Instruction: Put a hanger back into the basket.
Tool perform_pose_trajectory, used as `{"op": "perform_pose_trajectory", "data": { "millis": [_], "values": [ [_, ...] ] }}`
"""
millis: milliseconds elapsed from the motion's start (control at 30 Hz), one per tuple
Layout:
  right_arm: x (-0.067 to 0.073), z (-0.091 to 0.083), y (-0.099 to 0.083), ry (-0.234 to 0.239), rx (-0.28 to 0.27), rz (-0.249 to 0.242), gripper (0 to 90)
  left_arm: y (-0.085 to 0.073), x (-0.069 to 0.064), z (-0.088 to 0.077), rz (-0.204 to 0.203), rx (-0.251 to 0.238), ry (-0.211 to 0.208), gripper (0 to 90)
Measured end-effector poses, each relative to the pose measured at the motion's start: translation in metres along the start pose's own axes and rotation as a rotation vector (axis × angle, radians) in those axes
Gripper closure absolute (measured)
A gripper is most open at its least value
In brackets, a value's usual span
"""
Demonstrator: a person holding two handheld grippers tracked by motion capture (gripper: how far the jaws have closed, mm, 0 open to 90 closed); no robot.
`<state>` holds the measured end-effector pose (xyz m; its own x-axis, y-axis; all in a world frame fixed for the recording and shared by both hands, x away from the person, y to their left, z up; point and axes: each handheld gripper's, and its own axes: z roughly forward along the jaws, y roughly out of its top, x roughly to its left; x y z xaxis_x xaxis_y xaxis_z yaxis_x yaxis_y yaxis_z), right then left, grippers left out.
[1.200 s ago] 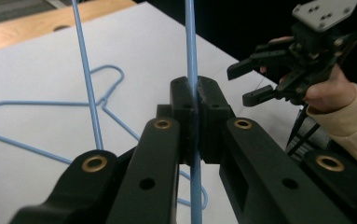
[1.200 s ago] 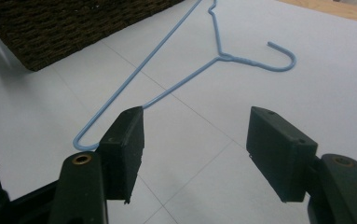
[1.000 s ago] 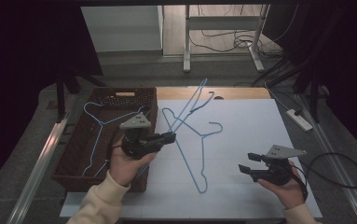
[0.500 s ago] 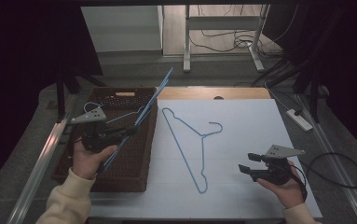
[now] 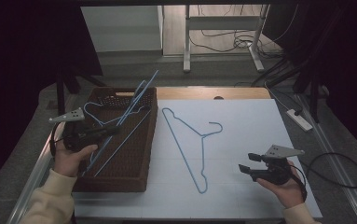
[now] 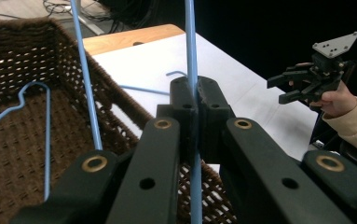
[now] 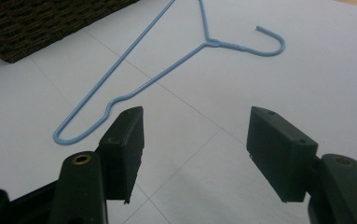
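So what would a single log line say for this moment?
left gripper: shut on blue wire hanger, over wicker basket | right gripper: open, empty | second blue hanger: flat on white sheet

A white sheet (image 5: 241, 154) covers most of the pale wooden bench (image 5: 204, 93), whose bare far edge shows beyond it. The surrounding grey floor (image 5: 134, 70) is dimly lit, with deep darkness at far left and right. Beyond stand the white metal legs of a frame (image 5: 186, 42), black cables (image 5: 223, 39) tangled between them. A white power strip (image 5: 299, 119) lies on the floor at right.
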<state>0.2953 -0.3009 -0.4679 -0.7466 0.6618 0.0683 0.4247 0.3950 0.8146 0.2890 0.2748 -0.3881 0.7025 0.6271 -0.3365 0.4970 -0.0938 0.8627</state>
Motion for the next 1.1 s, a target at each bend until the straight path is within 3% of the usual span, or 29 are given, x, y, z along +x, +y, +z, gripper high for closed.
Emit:
{"op": "perform_pose_trajectory", "data": {
  "millis": [333, 567, 967, 1100],
  "values": [
    [0.000, 0.000, 0.000, -0.003, 0.000, -0.001, 37.6, -0.005, 0.019, -0.006, -0.018, 0.043, 0.003, 86.4],
    [0.000, -0.001, 0.000, -0.003, -0.004, -0.001, 37.6, -0.010, 0.031, -0.001, -0.039, 0.094, 0.003, 86.4],
    [0.000, -0.001, -0.001, -0.005, -0.004, -0.003, 37.5, -0.018, 0.039, 0.005, -0.055, 0.141, 0.008, 86.4],
    [0.000, -0.001, -0.001, -0.007, -0.004, -0.003, 37.5, -0.022, 0.041, 0.003, -0.063, 0.129, -0.006, 86.4]
  ]
}}
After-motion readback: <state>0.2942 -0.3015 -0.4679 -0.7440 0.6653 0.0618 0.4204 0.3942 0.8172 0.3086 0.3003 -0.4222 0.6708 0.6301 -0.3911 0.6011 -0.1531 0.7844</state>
